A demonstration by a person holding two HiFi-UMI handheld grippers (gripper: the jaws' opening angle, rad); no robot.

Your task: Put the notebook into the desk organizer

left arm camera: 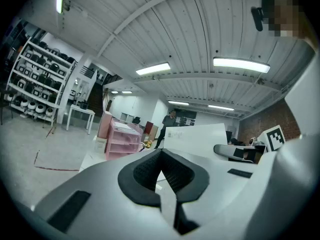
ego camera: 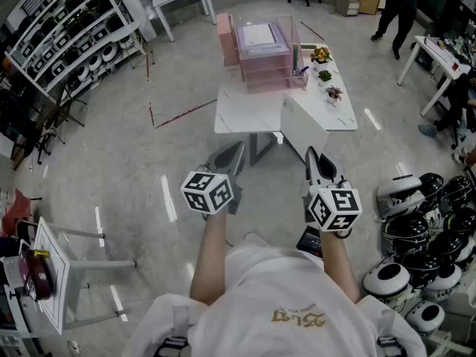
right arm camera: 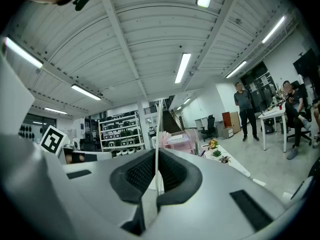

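Observation:
The white notebook (ego camera: 303, 126) is held tilted above the near edge of the white table (ego camera: 238, 116). My right gripper (ego camera: 312, 157) is shut on its lower edge. In the right gripper view the notebook (right arm camera: 157, 134) shows edge-on as a thin white line pinched between the pads of that gripper (right arm camera: 156, 173). The pink desk organizer (ego camera: 260, 49) stands at the table's far side, with papers on its top tray. It also shows ahead of both grippers as the organizer (left arm camera: 120, 141) and the organizer (right arm camera: 178, 140). My left gripper (ego camera: 229, 157) hangs shut and empty just short of the table. From it the notebook (left arm camera: 199, 139) appears to the right of the left gripper (left arm camera: 161, 170).
Small potted plants (ego camera: 326, 75) line the table's right side. Several white helmets (ego camera: 420, 225) lie on the floor at the right. Shelving (ego camera: 67, 28) stands at the far left, a small stand (ego camera: 52, 274) at the near left. A person (ego camera: 394, 6) stands by another table (ego camera: 439, 54).

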